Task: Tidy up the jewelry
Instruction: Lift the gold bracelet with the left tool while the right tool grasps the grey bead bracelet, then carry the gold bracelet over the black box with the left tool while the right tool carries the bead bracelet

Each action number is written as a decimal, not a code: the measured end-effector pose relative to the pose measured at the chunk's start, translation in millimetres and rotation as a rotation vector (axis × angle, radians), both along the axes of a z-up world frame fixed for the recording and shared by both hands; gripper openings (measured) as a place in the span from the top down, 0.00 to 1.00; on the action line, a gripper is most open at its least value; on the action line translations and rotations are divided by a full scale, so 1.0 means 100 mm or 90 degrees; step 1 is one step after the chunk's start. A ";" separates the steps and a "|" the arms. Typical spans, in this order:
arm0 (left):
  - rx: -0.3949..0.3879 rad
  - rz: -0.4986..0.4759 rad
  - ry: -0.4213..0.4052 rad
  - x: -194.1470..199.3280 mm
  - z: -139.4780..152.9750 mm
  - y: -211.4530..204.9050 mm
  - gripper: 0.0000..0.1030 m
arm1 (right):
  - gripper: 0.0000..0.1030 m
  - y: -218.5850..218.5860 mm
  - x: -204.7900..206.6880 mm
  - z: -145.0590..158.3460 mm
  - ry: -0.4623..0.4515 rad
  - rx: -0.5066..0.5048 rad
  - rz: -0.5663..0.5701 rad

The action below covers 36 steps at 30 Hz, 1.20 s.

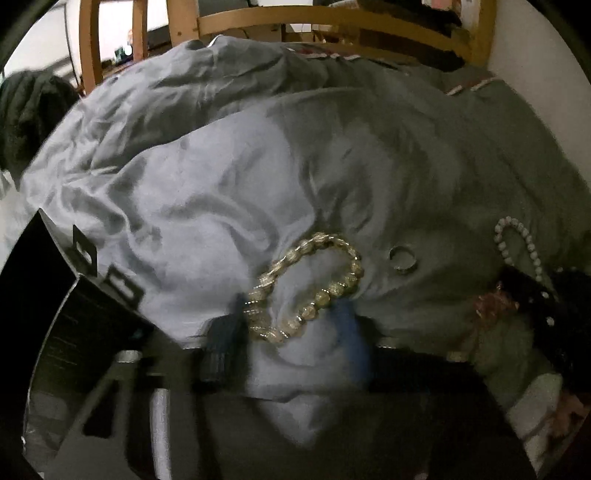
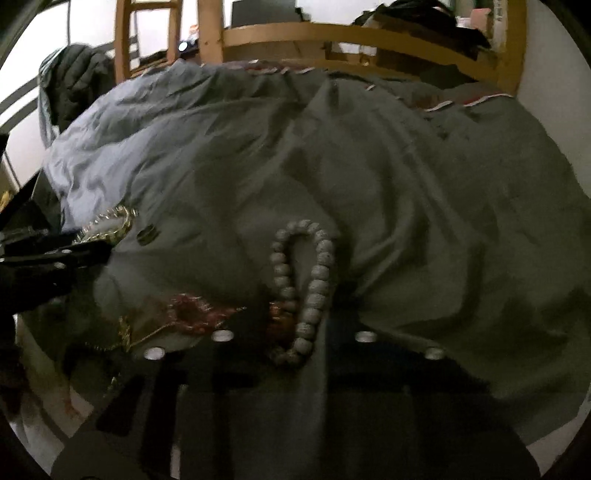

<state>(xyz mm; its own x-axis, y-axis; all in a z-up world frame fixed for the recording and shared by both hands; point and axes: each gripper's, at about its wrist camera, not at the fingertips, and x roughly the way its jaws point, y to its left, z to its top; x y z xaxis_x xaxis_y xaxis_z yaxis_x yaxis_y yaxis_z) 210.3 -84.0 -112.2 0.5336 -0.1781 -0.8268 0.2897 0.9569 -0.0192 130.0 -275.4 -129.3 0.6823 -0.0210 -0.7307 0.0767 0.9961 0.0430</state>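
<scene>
A gold beaded bracelet (image 1: 306, 288) lies on the grey bedsheet (image 1: 221, 177). My left gripper (image 1: 291, 325) is open, its dark left finger and blue right finger on either side of the bracelet's near end. A silver ring (image 1: 402, 259) lies just right of it. A grey-white bead bracelet (image 2: 306, 288) lies between the dark fingers of my right gripper (image 2: 295, 332), which is open around its near end; it also shows in the left wrist view (image 1: 517, 243). A reddish bead piece (image 2: 192, 314) and a thin gold chain (image 2: 122, 336) lie to its left.
A black box (image 1: 55, 295) with an open flap stands at the left. A wooden bed frame (image 1: 332, 26) runs along the back. A dark jacket (image 2: 74, 81) hangs at the far left. The sheet is rumpled into folds.
</scene>
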 end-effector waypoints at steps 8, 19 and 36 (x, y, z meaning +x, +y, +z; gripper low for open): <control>-0.054 -0.014 -0.008 -0.01 0.18 0.04 0.91 | 0.92 -0.33 -0.12 0.22 -0.077 0.077 -0.049; -0.101 -0.017 -0.056 -0.17 0.55 0.13 0.92 | 0.92 -0.35 -0.19 0.42 -0.133 0.128 -0.022; -0.088 -0.021 -0.090 -0.31 0.77 0.10 0.92 | 0.91 -0.15 -0.20 0.54 -0.056 0.144 0.045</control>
